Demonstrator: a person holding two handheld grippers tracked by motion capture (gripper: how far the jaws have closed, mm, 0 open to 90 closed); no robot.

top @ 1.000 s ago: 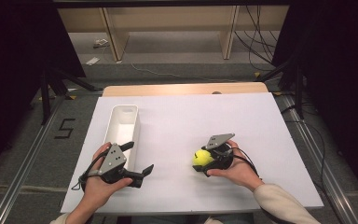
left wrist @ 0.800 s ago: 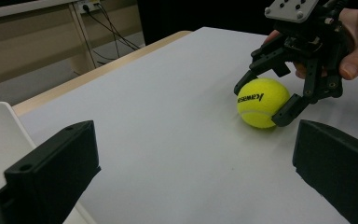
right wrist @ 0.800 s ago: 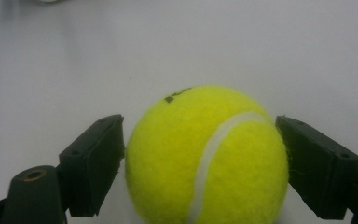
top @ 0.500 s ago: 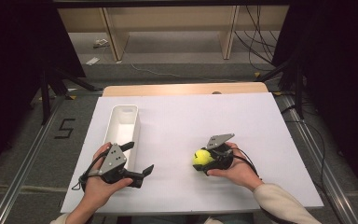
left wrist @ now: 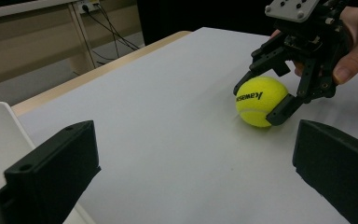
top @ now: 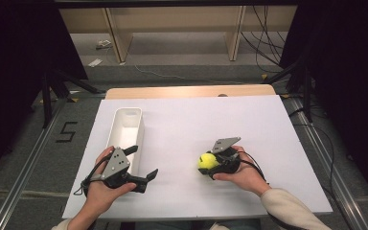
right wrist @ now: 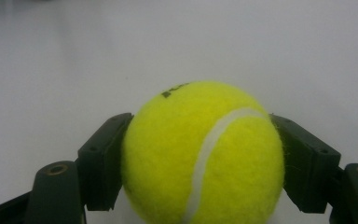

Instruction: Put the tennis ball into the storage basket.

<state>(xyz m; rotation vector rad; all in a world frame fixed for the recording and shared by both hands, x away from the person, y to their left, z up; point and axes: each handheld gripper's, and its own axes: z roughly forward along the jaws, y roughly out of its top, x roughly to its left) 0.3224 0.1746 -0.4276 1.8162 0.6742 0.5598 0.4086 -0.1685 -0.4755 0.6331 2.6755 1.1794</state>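
Spanning most of what lies under both hands, the white table is the ground for everything else. Ahead of the left gripper and just to its outer side stands the long white bin, its long axis running away from the person, its near end beside that gripper's grey plate. The left gripper's jaws stand wide apart with nothing between them, pointing across the table toward the other hand.

Smaller, and the thing in hand, is the tennis ball. It sits on the table right between the jaws of the right gripper, which are clamped on it from either side; in the right gripper view the ball presses against both black pads, its seam running up the front. From the left gripper's view the ball lies ahead and off to the right, well apart from those open jaws.

What the coming move likely turns on is this: the bin lies across from the right gripper, on the far side of the left one, so the ball would have to be lifted and carried sideways toward the left hand's side. The left gripper is much nearer the bin; the right one alone has the ball.
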